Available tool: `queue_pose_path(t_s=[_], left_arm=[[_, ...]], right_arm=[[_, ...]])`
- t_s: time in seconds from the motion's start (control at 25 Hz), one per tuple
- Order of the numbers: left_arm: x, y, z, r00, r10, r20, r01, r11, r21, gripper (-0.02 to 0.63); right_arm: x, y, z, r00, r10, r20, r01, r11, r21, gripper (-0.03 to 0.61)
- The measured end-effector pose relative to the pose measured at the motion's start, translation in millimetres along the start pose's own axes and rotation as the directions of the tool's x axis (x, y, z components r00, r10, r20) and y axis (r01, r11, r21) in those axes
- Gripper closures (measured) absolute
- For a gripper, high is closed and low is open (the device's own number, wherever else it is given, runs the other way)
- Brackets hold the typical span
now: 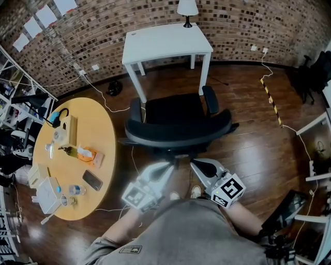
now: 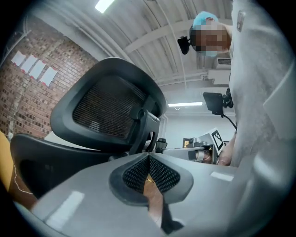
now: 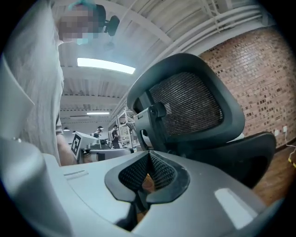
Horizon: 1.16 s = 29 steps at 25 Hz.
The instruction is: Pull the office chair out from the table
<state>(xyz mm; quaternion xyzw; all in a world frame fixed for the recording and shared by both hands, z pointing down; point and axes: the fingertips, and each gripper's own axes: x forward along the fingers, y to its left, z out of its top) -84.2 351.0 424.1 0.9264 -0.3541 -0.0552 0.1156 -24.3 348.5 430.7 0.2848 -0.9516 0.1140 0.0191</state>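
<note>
The black office chair stands just in front of the white table, its mesh backrest turned toward me. Both grippers are low behind the backrest, side by side. My left gripper is shut with nothing between its pads. My right gripper is also shut and empty. In the left gripper view the gripper points past the backrest and its support post. In the right gripper view the gripper faces the backrest from the other side. Neither gripper visibly touches the chair.
A round wooden table with a phone, bottles and boxes stands close on the left. A lamp sits at the white table's far edge by the brick wall. Cables and a yellow-black strip lie on the wooden floor to the right.
</note>
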Motion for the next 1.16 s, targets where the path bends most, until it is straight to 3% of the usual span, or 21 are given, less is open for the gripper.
queue_pose_path(t_s=[0.88,1.16], left_arm=[[-1.0,1.9,-9.8,0.998,0.031,-0.057,-0.030,0.999,0.019,0.612],[2.6,4.8,-3.8,0.999,0.039,-0.020,-0.039,0.999,0.024,0.612]], right_arm=[[8.2,3.9,0.0,0.998,0.033,-0.048,-0.035,0.998,-0.047,0.569],[9.6,-3.2,1.3,0.999,0.032,-0.039,-0.034,0.998,-0.060,0.569]])
